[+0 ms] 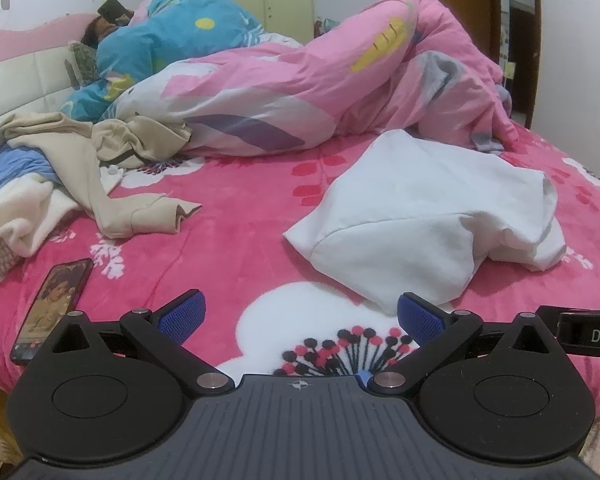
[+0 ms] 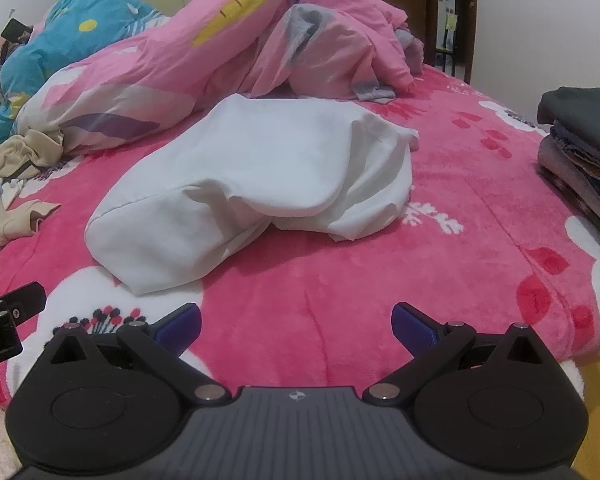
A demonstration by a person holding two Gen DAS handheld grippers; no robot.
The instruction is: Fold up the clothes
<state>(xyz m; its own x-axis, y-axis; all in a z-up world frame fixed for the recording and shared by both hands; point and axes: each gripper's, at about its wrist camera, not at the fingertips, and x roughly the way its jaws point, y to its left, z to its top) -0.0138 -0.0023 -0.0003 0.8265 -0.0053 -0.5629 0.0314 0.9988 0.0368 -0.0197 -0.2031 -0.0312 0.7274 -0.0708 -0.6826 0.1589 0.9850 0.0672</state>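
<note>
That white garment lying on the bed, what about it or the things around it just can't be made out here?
- White garment: its type; folded over itself in both views.
- Folded stack, right wrist view: its right part cut off by the frame edge.
- Phone, left wrist view: lower end hidden behind the left gripper.
- Beige garment: its far part is tucked under the quilt.
</note>
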